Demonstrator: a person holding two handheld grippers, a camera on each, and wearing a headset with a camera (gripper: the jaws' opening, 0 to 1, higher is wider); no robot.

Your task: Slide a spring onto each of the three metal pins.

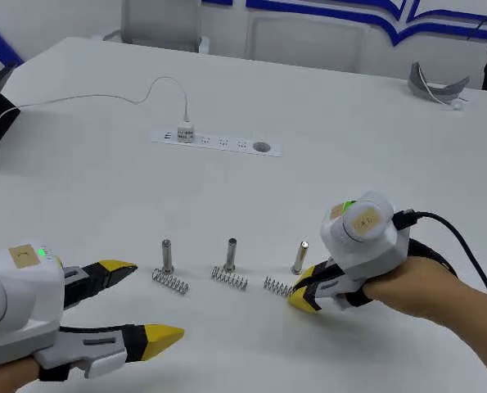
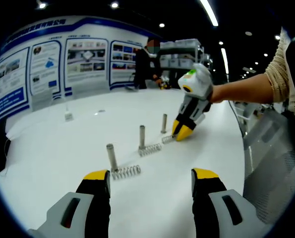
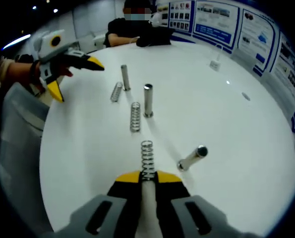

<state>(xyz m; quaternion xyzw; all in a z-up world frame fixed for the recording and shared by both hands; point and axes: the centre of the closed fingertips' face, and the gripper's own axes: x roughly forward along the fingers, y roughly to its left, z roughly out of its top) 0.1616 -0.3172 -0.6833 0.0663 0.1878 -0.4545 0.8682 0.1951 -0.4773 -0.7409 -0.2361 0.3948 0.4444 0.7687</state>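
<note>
White tabletop (image 1: 227, 188) bears right tool (image 3: 147, 174) pinching a spring (image 3: 147, 157), left tool (image 2: 149, 174) agape.

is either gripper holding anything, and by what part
The right gripper is shut on one end of a spring, the rest lying on the table. The left gripper is open, holding nothing.
</note>
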